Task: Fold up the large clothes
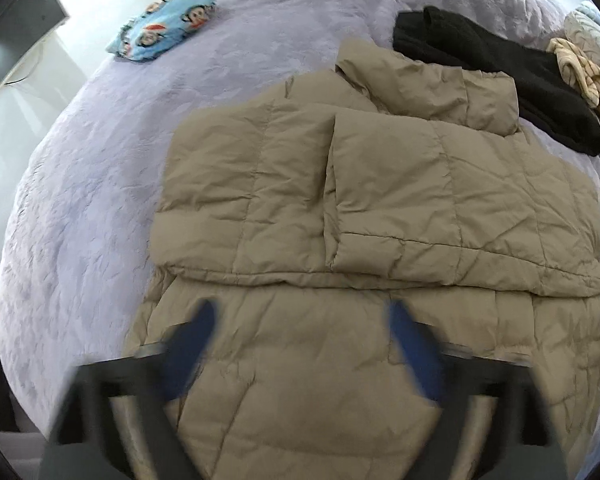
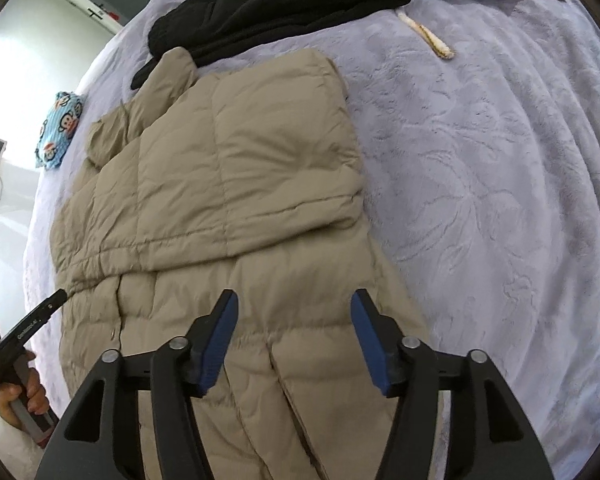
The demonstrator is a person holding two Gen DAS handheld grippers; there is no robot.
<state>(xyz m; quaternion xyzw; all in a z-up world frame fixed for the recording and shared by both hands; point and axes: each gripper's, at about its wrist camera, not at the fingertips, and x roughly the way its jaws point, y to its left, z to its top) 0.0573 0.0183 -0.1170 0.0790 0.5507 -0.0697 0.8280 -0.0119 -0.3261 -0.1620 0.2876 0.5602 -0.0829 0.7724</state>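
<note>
Left wrist view: our beige quilted puffer jacket has sleeves folded across; the hem remains unfolded, and both grippers gape wide, empty

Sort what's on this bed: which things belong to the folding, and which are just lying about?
In the job:
- tan puffer coat, partly folded
- left hand-held gripper, open over it
- right hand-held gripper, open over it

Lying about:
- black garment
- striped cloth
- blue cartoon cloth
- lilac bedspread
</note>
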